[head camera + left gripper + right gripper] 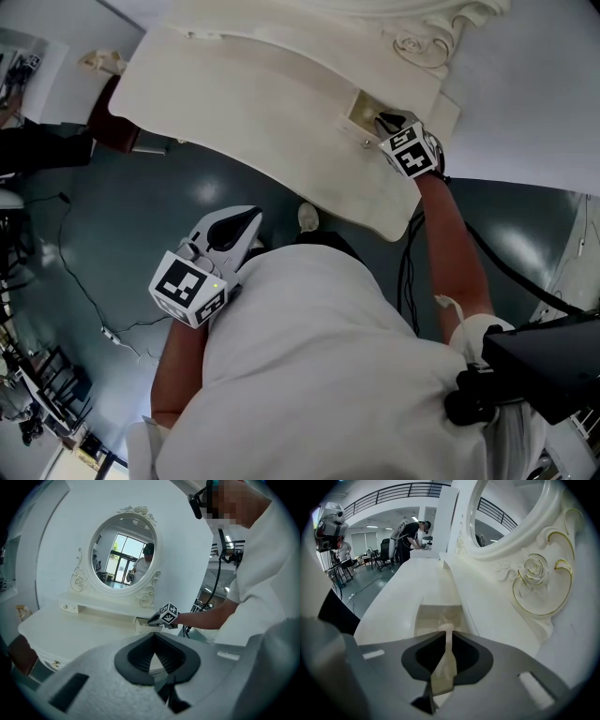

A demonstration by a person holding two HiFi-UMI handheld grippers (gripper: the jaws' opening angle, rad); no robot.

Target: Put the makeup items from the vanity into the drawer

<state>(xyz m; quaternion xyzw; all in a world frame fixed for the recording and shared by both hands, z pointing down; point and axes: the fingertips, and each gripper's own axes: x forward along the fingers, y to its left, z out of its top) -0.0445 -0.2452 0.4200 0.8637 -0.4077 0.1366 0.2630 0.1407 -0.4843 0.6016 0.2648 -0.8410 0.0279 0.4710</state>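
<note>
We see the white vanity (281, 103) spread across the top of the head view, with its oval mirror (123, 557) rising behind the drawer. The small drawer (436, 616) stands open in the vanity's raised shelf, at the foot of the mirror frame, and we take it as our landmark.

The left gripper (239, 230) hangs well away from the drawer, close to our body. Its jaws are pressed together at the tips with nothing between them.

The right gripper (446, 639) is right at the drawer, reaching over its open mouth. Its jaws pinch a slim cream makeup item (449, 660), which stands on edge between the pads, its narrow end pointing down into the drawer.

We judge the step in hand to be the drop-off of this item. The next move calls for lowering it a little further inside the drawer walls, then spreading the jaws so it falls flat, and lifting clear without catching the drawer's edge. We cannot tell whether anything already lies in the drawer.
</note>
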